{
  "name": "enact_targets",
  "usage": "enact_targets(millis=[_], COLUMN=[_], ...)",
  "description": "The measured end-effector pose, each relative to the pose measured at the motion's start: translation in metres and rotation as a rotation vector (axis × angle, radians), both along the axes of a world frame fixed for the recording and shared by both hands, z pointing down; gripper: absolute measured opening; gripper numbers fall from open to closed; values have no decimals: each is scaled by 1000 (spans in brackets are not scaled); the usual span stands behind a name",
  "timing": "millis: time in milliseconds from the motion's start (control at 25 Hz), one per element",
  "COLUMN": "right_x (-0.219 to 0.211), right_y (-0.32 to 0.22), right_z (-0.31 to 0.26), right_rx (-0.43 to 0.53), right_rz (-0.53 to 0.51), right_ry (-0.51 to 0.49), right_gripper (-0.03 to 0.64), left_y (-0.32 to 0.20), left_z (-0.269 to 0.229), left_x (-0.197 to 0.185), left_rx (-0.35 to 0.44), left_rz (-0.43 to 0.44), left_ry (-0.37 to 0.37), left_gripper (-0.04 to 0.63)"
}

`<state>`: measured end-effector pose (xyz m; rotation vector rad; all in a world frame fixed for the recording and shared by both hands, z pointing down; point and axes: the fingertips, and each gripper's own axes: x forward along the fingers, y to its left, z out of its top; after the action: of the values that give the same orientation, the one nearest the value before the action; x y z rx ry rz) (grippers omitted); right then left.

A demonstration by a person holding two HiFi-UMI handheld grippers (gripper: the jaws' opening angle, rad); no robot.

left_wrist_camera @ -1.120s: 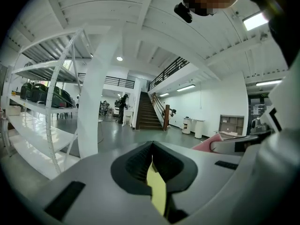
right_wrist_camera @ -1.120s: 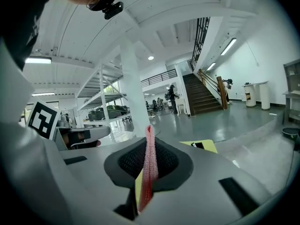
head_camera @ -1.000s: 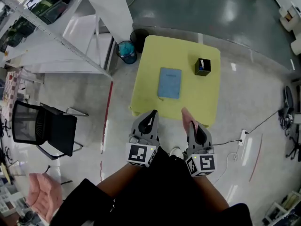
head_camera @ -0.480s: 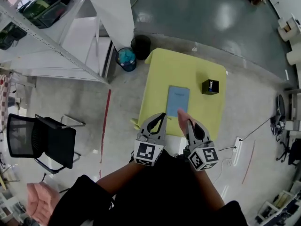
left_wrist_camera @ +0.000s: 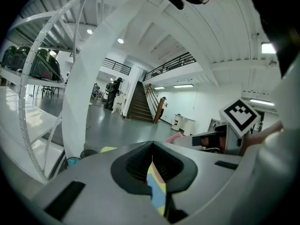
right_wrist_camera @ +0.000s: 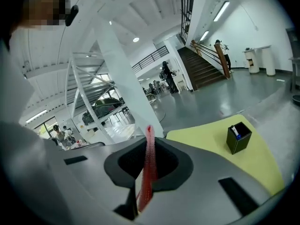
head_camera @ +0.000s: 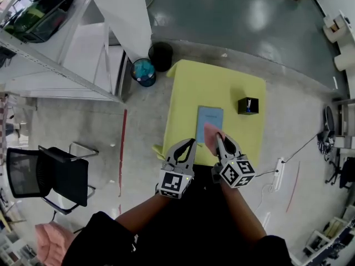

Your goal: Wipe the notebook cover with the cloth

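Note:
A blue notebook [head_camera: 210, 118] lies flat on the yellow table [head_camera: 191, 90], near its front edge. My right gripper [head_camera: 217, 138] is shut on a pink cloth [head_camera: 209, 135], which overlaps the notebook's near end in the head view. In the right gripper view the cloth [right_wrist_camera: 148, 170] stands up between the jaws of the gripper [right_wrist_camera: 149, 139]. My left gripper [head_camera: 191, 143] is shut with nothing in it, at the table's front edge just left of the notebook. In the left gripper view its tips [left_wrist_camera: 152, 145] meet.
A black pen holder [head_camera: 248, 105] stands at the table's right side, also seen in the right gripper view [right_wrist_camera: 238, 137]. A teal bin [head_camera: 143, 71] and a black bin [head_camera: 161, 54] sit by the far left corner. A black chair [head_camera: 50, 173] and white shelving are to the left.
Both grippers have moved forward to the table's front edge. The right one has carried the pink cloth over the notebook's near end.

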<state>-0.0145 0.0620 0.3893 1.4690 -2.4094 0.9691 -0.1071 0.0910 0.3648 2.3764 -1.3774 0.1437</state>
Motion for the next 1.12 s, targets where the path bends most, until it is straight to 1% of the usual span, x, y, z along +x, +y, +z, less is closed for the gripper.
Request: enact_targets(millis=[120,320,480,600,680,800,960,1040,1120], right_x=[-4,-6,-15,-16,-15,-16,-20,-21,-19], right_y=[-20,-49,-74,-89,-97,-110,-117,-120,-127], right_z=[27,74,112,146,170,203,237,250,261], right_rx=[-39,-104,-134,-179,-218,-264,-305,-315,-322], right_rz=[-3,-57,-89,-88,-69,-50,-89,-112,-122], right_ry=[-45,-94,-126,-135,-152,-177,-158,-149,-143], right_gripper=[38,38,38,38,38,38,38,38,38], left_y=[-7,-24,-42,-58,-65,-78,-94,-98,-101], left_z=[16,42,61,79,91,106,119,128,136], left_x=[2,12,8,8,10,9,11,11,14], left_rx=[-11,-53,-90,-115,-133,-151,-165,-187,-226], left_rz=[-17,-8,-44,-70,-76,-98,-110,-118,-133], left_ry=[-21,-56,-89,-113,-129,-127,-141,-138,-115], left_gripper=[15,15,15,15,15,15,15,15,15])
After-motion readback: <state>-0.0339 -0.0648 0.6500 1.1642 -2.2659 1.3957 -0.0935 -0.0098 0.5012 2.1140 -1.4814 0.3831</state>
